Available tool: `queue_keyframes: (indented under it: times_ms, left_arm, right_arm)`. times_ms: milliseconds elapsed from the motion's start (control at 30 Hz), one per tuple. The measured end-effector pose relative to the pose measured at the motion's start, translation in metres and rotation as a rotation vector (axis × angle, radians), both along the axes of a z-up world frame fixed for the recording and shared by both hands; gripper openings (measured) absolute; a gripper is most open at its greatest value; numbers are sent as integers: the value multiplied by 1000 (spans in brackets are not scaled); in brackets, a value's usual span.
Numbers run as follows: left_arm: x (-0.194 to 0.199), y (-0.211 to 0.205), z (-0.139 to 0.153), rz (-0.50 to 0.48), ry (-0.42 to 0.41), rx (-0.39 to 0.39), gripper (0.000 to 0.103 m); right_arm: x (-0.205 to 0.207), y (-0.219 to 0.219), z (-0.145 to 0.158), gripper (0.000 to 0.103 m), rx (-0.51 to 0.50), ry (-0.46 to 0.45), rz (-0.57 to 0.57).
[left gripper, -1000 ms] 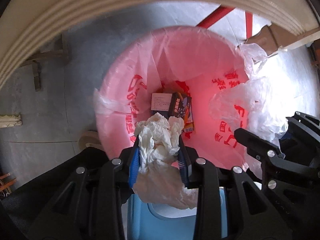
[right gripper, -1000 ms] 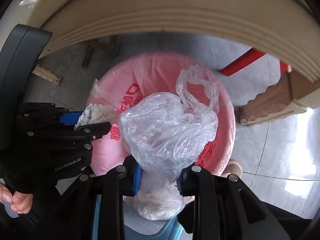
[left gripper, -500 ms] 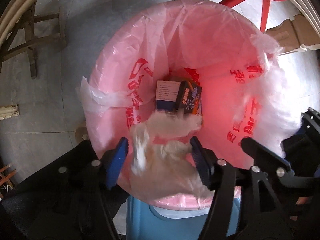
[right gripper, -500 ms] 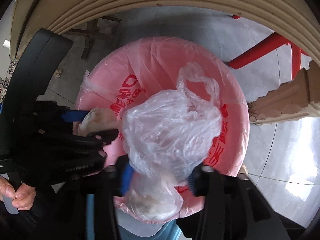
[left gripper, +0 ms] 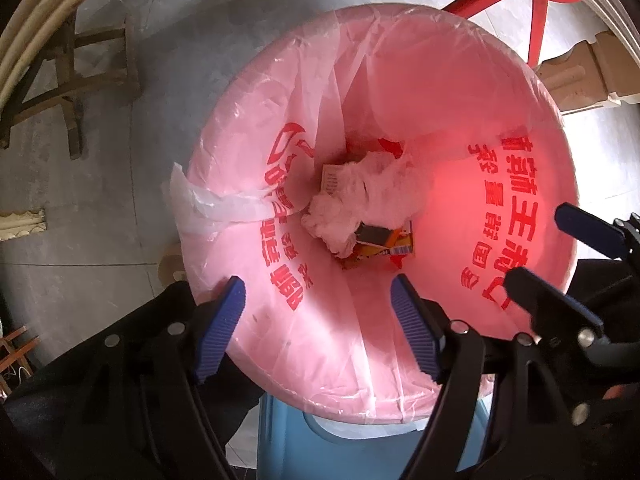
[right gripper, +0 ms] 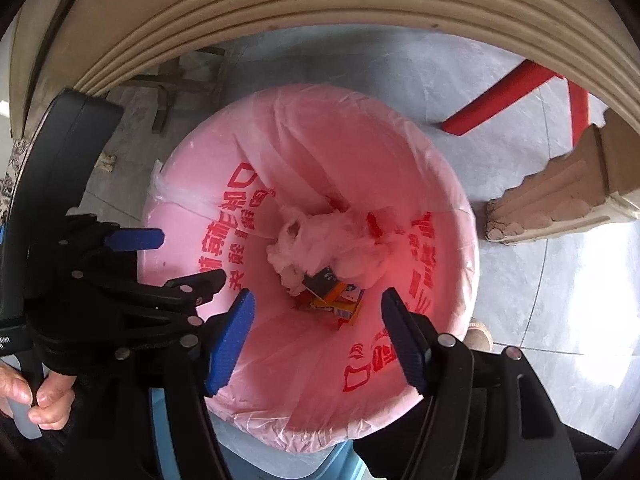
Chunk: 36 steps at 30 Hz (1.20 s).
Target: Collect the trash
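A bin lined with a pink bag (left gripper: 460, 92) with red print stands on the floor below both grippers; it also shows in the right wrist view (right gripper: 340, 136). At its bottom lie crumpled white tissue (left gripper: 340, 220), a clear plastic bag (right gripper: 344, 240) and small cartons (left gripper: 380, 240). My left gripper (left gripper: 316, 320) is open and empty over the bin's near rim. My right gripper (right gripper: 316, 328) is open and empty over the bin; it shows at the right of the left wrist view (left gripper: 560, 248).
A red chair leg (right gripper: 500, 100) and a cardboard piece (right gripper: 560, 204) stand right of the bin. A wooden stool frame (left gripper: 68, 76) stands at the left on the grey floor. A beige table edge (right gripper: 320, 0) arches overhead. A blue stool (left gripper: 360, 452) is under the bin's near side.
Both grippers opened. The tissue fell from the left gripper and the clear plastic bag from the right gripper into the bin, where they now lie on the cartons.
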<state>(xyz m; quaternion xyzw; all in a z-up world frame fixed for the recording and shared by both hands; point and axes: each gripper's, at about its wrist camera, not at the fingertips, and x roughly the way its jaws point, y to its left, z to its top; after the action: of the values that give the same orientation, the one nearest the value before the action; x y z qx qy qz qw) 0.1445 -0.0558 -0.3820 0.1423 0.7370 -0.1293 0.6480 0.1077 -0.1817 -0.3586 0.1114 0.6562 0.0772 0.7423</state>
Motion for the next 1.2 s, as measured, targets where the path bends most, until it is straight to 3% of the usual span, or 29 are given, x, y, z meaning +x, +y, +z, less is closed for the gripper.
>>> queue_keyframes:
  times_ms: [267, 400, 533, 633, 833, 1000, 1200]
  left_arm:
    - [-5, -2, 22, 23, -84, 8, 75]
    - [-12, 4, 49, 56, -149, -9, 75]
    - [-23, 6, 101, 75, -285, -35, 75]
    - [-31, 5, 142, 102, -366, -88, 75]
    - [-52, 1, 215, 124, -517, -150, 76]
    - [-69, 11, 274, 164, -676, -187, 81]
    - [-92, 19, 325, 197, -818, -212, 88]
  right_arm:
    - [-9, -19, 18, 65, -56, -37, -93]
    - [-22, -26, 44, 65, -91, -86, -136]
    - [-38, -26, 103, 65, -157, -250, -168]
    - [-53, -22, 147, 73, -209, -378, -182]
    - [-81, -12, 225, 74, -291, -584, -184]
    - [-101, -5, 274, 79, -356, -703, -214]
    - [-123, 0, 330, 89, -407, -826, -274]
